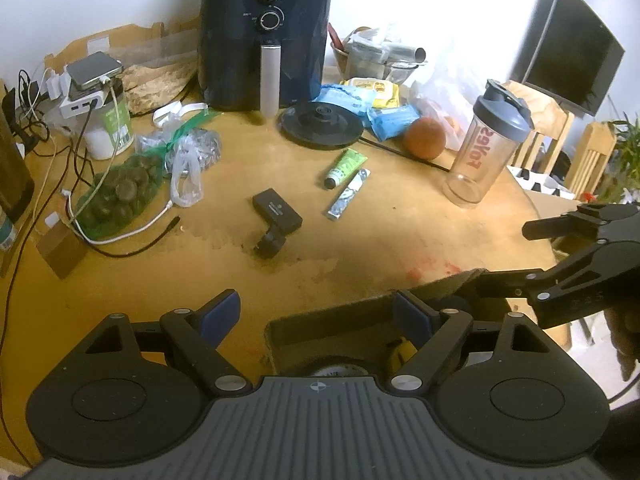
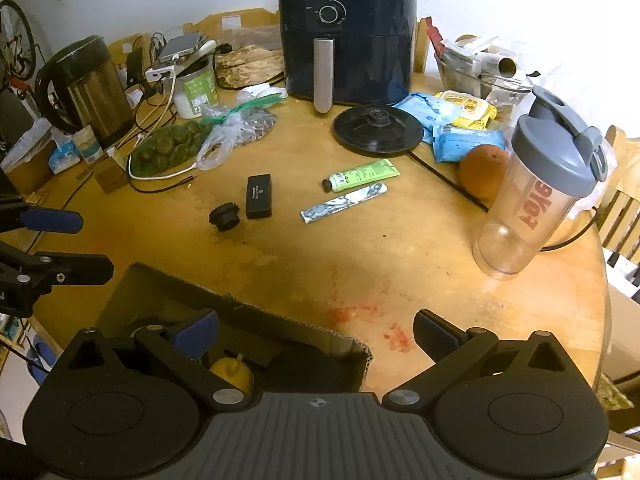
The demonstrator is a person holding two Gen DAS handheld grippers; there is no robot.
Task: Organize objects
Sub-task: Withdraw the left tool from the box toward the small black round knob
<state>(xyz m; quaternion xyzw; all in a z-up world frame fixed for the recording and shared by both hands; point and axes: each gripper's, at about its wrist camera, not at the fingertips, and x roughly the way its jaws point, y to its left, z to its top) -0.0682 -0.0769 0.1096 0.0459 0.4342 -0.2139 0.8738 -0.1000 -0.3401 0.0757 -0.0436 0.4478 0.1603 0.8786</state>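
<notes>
Left wrist view looks down along the left gripper [image 1: 316, 316], whose blue-padded jaws stand wide apart with nothing between them, poised over the near edge of the wooden counter [image 1: 360, 240]. Just under its right-hand pad sits an open cardboard box [image 1: 340, 320] at 6 o'clock, with something yellow [image 1: 402, 354] inside. At 3 o'clock the right gripper [image 1: 500, 256] reaches in over the box's far corner.

Out on the counter, toward 12 o'clock, lie a black adapter [image 1: 277, 210], a green tube [image 1: 345, 167] and, beside the tube, a silvery sachet [image 1: 347, 194]. Behind them stand an air fryer [image 1: 266, 36] and a round kettle base [image 1: 322, 125]; an orange [image 1: 424, 138] and a clear shaker bottle [image 1: 486, 148] are at 2 o'clock, and a green net bag [image 1: 120, 196] is at 10 o'clock.

Right wrist view shows the right gripper [image 2: 316, 330] likewise spread, empty, with its left pad over the box [image 2: 160, 296] and its right pad above bare wood marked by red smears [image 2: 354, 314]. At 9 o'clock the left gripper [image 2: 88, 244] enters, and a steel kettle [image 2: 86, 90] stands at 10 o'clock.
</notes>
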